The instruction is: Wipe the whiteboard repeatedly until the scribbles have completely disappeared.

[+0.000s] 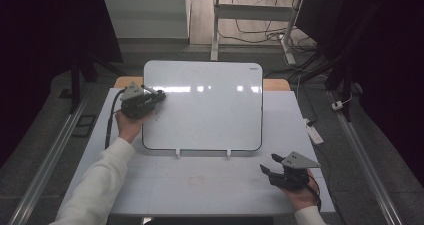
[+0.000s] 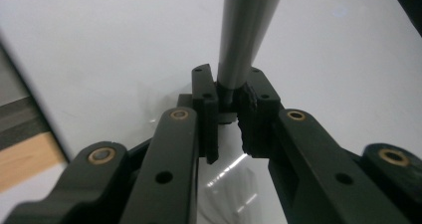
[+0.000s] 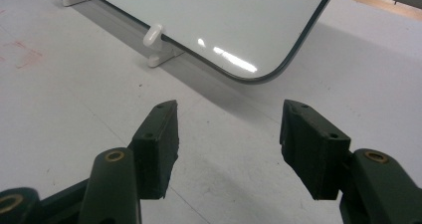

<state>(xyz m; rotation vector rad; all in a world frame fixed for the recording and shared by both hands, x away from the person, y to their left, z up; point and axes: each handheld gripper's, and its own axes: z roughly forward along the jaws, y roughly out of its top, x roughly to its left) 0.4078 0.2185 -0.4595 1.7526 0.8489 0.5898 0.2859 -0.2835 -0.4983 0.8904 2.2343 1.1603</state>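
At the board's left edge, the left tongs [image 1: 159,95] pinch a grey pen [image 2: 245,32], its barrel rising between the pads in the left gripper view. The tongs sit over the whiteboard [image 1: 210,110], which lies on the counter [image 1: 200,180]. Two white clips [image 1: 177,153] stand at the board's near edge. At the counter's near right corner, the right tongs [image 1: 269,163] rest spread, with nothing between them, pointing toward the board's rounded corner [image 3: 271,72].

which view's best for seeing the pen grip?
Left gripper view: the pen fills the frame, clamped between the left gripper's jaws over the whiteboard. In the high view it is a small sliver at the board's left edge. The right gripper view faces the board's corner.
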